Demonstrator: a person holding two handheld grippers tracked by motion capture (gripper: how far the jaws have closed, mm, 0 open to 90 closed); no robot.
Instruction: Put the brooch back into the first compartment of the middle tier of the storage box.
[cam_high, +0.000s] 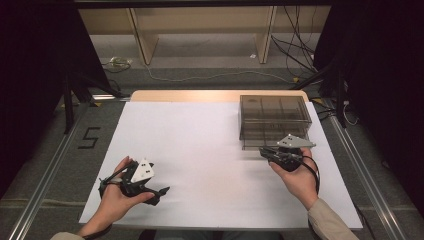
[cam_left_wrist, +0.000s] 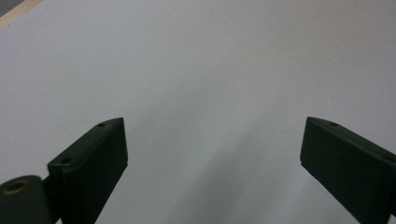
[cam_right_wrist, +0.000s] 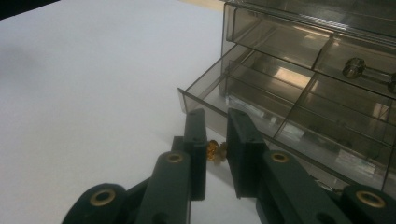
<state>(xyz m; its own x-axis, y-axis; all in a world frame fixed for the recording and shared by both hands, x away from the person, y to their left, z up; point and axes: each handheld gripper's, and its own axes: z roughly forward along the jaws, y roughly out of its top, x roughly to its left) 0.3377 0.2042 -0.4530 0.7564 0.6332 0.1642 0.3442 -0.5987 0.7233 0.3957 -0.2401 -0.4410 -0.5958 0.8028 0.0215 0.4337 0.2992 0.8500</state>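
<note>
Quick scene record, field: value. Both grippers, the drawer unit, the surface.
surface: white table sheet
drawer unit: smoky clear plastic drawer unit, far right of the sheet
lower drawer: lower drawer pulled partly out, dividers visible, looks empty
knob: gold knob on the lower drawer front, between the right jaws
right gripper: right gripper shut on the knob, low at the drawer front
left gripper: left gripper jaws wide apart, nothing between, over bare sheet at near left
upper drawer: closed

white table (cam_high: 200, 150) bears a smoky drawer box (cam_high: 274, 116).
</note>
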